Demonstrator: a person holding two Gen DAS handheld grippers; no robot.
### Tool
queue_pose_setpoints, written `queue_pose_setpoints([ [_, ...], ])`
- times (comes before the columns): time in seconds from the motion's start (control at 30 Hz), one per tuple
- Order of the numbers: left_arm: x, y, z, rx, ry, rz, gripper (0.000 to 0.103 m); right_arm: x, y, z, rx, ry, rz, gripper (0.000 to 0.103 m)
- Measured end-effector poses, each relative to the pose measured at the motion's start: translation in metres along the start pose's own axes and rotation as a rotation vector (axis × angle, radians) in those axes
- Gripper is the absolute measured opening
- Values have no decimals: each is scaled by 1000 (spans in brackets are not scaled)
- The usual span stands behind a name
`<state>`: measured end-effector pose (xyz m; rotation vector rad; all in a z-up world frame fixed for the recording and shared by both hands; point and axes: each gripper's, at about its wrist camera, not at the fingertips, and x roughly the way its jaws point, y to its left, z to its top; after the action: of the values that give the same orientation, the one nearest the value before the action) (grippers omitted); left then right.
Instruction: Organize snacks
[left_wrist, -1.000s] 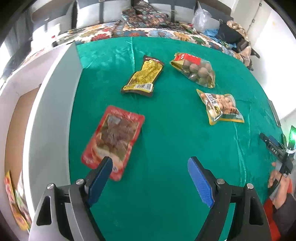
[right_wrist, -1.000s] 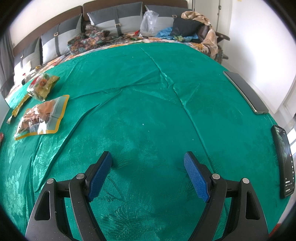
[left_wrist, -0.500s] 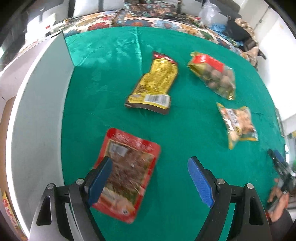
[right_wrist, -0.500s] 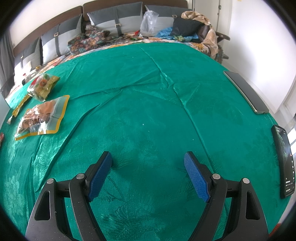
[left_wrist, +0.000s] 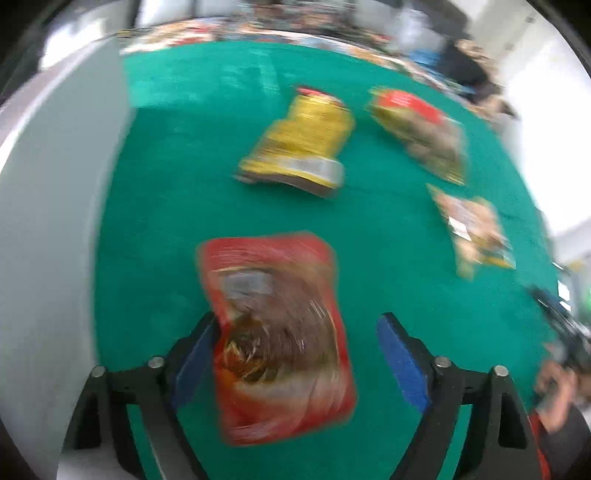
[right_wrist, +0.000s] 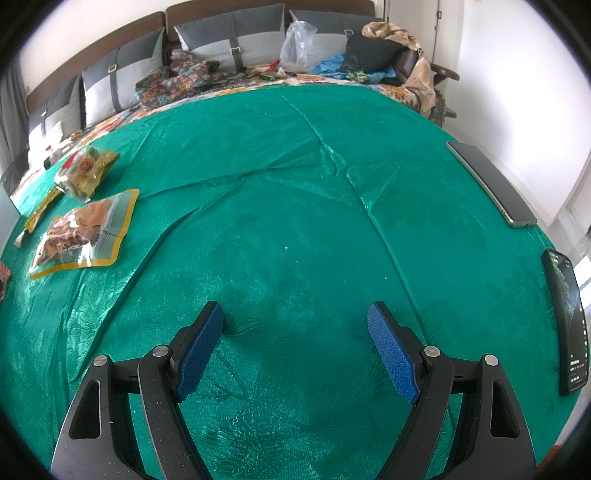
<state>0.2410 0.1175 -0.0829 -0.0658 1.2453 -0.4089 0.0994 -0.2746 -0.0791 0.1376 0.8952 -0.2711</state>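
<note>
Red snack packet (left_wrist: 277, 332) lies between the left fingers (left_wrist: 400, 360), nearer one.

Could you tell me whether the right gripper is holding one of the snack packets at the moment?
No, the right gripper stands open over bare green cloth, with nothing between its blue pads.

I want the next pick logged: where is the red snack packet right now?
Left wrist view: the red snack packet lies on the green cloth, between the left gripper's closing jaws.
</note>
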Motion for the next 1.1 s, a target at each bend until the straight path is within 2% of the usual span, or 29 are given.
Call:
queue_pose_setpoints([
  [0.07, 0, -10, -6, 21, 1, -4, 81, 0, 0, 0, 0, 0, 0, 83],
  [0.13, 0, -11, -10, 0, -37, 27, 81, 0, 0, 0, 0, 0, -1, 83],
  [0.2, -1, -4, -11, -71, -87, 42, 82, 0, 0, 0, 0, 0, -1, 83],
  [0.3, -4, 5, -13, -193, -180, 9, 91, 0, 0, 0, 0, 0, -1, 83],
  [0.33, -3, 4, -15, -205, -199, 11, 93, 0, 0, 0, 0, 0, -1, 83],
  [0.43, 5, -16, -15, -125, -204, 107, 100, 0, 1, 0, 0, 0, -1, 83],
  [0.47, 9, -24, -16, -78, -200, 169, 101, 0, 0, 0, 0, 0, -1, 83],
  [0.5, 17, -30, -19, -33, -192, 262, 103, 0, 1, 0, 0, 0, -1, 83],
  [0.53, 20, -32, -21, -4, -202, 310, 103, 0, 0, 0, 0, 0, -2, 83],
  [0.57, 19, -31, -27, -20, -243, 300, 103, 0, 1, 0, 0, 0, -2, 83],
  [0.63, 15, -25, -31, -59, -265, 320, 103, 0, 0, 0, 0, 1, -2, 83],
  [0.87, 14, -1, -28, -144, -288, 367, 103, 0, 0, 0, 0, 1, -3, 83],
  [1.1, 13, 2, -30, -150, -300, 372, 103, -1, 0, 0, 1, 1, -3, 83],
])
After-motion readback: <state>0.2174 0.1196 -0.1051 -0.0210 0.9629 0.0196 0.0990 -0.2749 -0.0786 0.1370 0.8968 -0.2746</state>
